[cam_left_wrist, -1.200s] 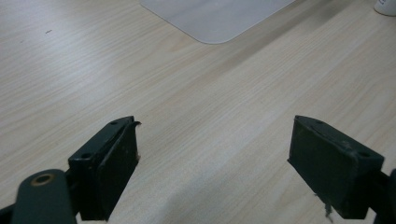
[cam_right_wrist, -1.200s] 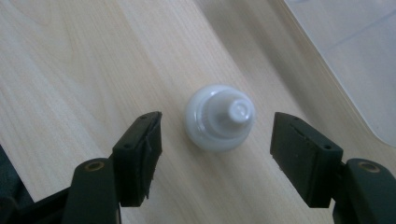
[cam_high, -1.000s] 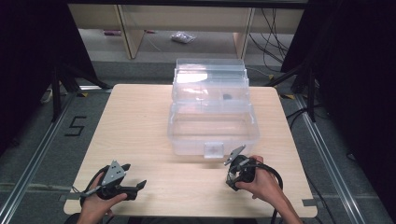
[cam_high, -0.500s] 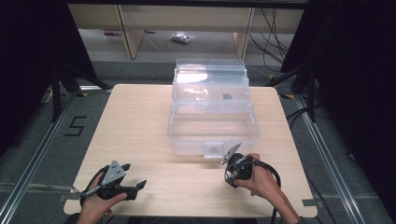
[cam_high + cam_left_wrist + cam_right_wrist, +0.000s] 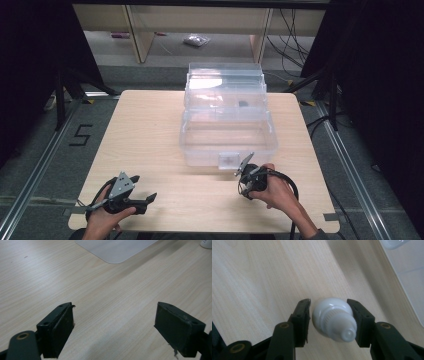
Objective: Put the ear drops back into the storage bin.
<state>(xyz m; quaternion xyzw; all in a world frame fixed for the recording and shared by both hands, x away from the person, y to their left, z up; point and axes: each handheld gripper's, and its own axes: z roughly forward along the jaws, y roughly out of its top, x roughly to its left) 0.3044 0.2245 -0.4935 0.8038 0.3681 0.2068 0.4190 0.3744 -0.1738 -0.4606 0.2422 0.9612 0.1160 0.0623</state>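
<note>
A small white screw-cap bottle (image 5: 334, 318) sits between the jaws of my right gripper (image 5: 329, 320). The right jaw presses its side and the left jaw is at its edge, so the gripper is shut on it over the wooden table. In the high view the right gripper (image 5: 244, 189) is held just in front of a clear plastic box (image 5: 227, 135), and the hand hides the bottle. My left gripper (image 5: 145, 200) rests low at the table's front left. Its jaws stand wide open (image 5: 113, 330) with only bare wood between them.
The clear box has its lid raised at the back and a front latch (image 5: 229, 160). One corner of the box (image 5: 115, 250) appears at the top of the left gripper view. The wooden table (image 5: 150, 130) has bare room at the left. Shelving stands beyond.
My right gripper has shifted a little to the left along the box's front. The left gripper has stayed put.
</note>
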